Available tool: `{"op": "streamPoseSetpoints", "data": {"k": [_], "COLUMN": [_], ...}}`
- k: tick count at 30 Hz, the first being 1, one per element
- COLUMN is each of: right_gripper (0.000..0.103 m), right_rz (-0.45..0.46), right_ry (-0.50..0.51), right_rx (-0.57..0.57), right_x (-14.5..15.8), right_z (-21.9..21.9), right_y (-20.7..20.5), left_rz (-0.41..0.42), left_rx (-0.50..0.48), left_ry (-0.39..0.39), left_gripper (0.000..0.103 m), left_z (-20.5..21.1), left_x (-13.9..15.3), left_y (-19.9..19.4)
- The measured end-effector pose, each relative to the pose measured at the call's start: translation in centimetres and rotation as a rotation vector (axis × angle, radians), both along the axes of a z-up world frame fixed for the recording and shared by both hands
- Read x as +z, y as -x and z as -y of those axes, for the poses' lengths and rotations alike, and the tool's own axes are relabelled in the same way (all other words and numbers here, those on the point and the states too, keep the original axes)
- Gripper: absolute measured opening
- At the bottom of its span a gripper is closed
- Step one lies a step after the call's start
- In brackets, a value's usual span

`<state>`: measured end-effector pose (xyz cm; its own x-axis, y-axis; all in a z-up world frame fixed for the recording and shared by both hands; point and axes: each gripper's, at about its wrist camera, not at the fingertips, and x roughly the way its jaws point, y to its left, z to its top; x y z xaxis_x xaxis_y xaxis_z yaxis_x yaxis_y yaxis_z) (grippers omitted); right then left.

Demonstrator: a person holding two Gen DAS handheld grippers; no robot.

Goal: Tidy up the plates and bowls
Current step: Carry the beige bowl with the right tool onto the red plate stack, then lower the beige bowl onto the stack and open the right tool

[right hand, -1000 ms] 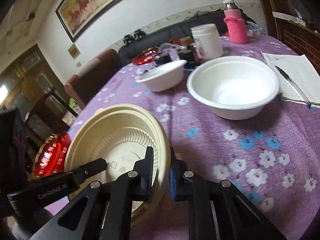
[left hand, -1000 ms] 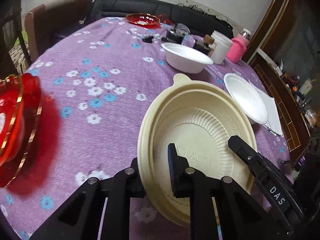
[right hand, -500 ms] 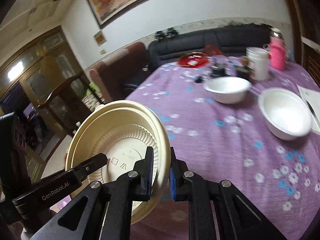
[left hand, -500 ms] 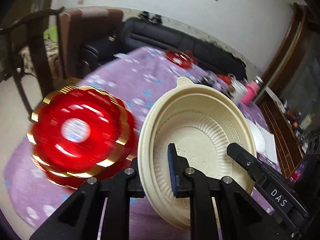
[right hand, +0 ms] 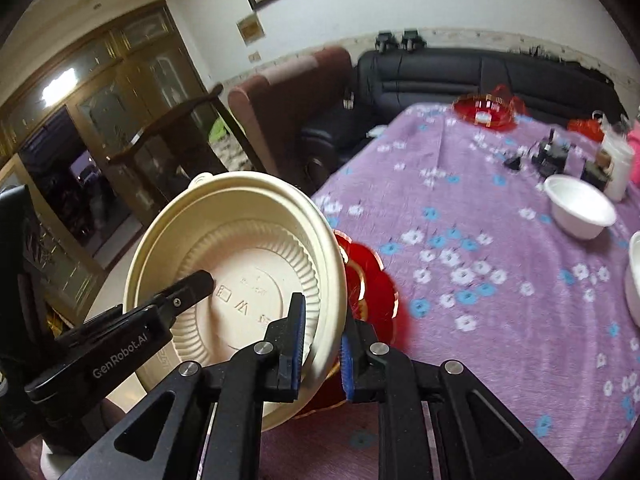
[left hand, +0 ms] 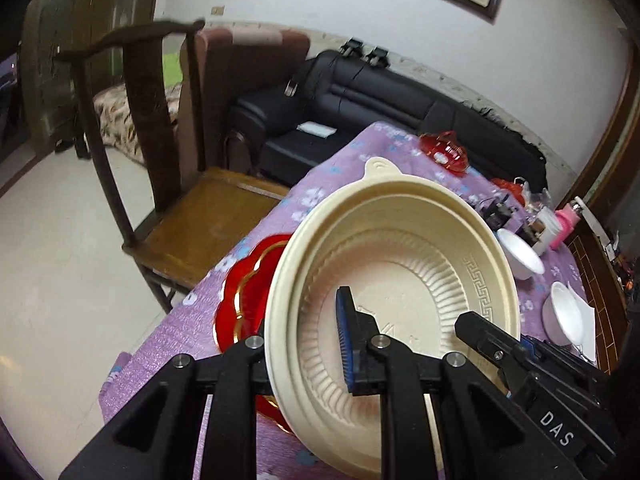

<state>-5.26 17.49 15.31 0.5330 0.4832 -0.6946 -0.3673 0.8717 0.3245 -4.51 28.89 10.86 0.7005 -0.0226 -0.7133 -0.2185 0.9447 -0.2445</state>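
a round table under a purple flowered cloth point(right hand: 480, 280) fills the middle of a lived-in sitting room, and everything here sits in relation to it.

nearest, over the table's near edge, 2 hand-held grippers carry 1 cream bowl point(left hand: 392, 300) between them, tilted up on its rim. the left gripper point(left hand: 304, 344) is pinching the bowl's left rim, 1 blue-padded finger inside the bowl and the other behind the wall. the right gripper point(right hand: 320, 344) is pinching the opposite rim the same way, wall caught between its blue pads. each gripper's tip shows in the other's view, reaching into the bowl.

just below and behind the bowl, at the table's near edge, lies a red plate with gold trim point(left hand: 244, 296), partly hidden by the bowl.

further across the table, toward its right side, stand 2 white bowls: 1 white bowl point(right hand: 580, 210) nearer the middle and a second white bowl point(left hand: 566, 316) closer to the right edge, next to some paper. past them a white tub point(right hand: 618, 164) and a pink bottle point(left hand: 566, 224) cluster with small dark objects i cannot make out.

at the table's far edge rests another red dish point(right hand: 484, 112).

beside the table's left edge stands a wooden chair point(left hand: 172, 184); beyond the far edge runs a black sofa point(left hand: 380, 108) against the wall.
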Motion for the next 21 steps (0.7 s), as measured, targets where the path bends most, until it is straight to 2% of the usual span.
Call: {"op": "streamPoseSetpoints", "data": {"k": [5, 8, 10, 12, 14, 18, 21], "right_gripper": [0.017, 0.017, 0.017, 0.018, 0.023, 0.023, 0.026], "right_rz": [-0.046, -0.056, -0.059, -0.062, -0.065, -0.053, -0.001], "right_ry": [0.037, 0.045, 0.054, 0.067, 0.075, 0.08, 0.111], "right_rx": [-0.003, -0.008, -0.015, -0.023, -0.037, -0.041, -0.045], "right_x": [-1.9, -2.4, -2.8, -3.2, -3.6, -3.9, -3.5], "right_z": [-1.1, -1.3, -1.4, -1.6, -1.5, -1.7, -2.2], "right_y": [-1.0, -1.3, -1.5, -1.8, -2.2, -2.3, -1.8], "left_rz": [-0.048, -0.049, -0.042, -0.031, -0.018, 0.008, 0.028], "left_rx": [-0.003, 0.004, 0.015, 0.033, 0.046, 0.066, 0.071], "left_ry": [0.029, 0.045, 0.046, 0.039, 0.037, 0.057, 0.071], "left_gripper": [0.017, 0.021, 0.03, 0.049, 0.05, 0.052, 0.054], "left_z": [-1.5, -2.0, -2.2, -2.6, -2.7, -3.4, -3.7], "left_x": [-2.0, -2.2, -2.0, -1.9, -1.7, -1.3, -0.7], "left_y": [-0.8, -0.8, -0.9, -0.9, -0.7, -0.2, 0.6]}}
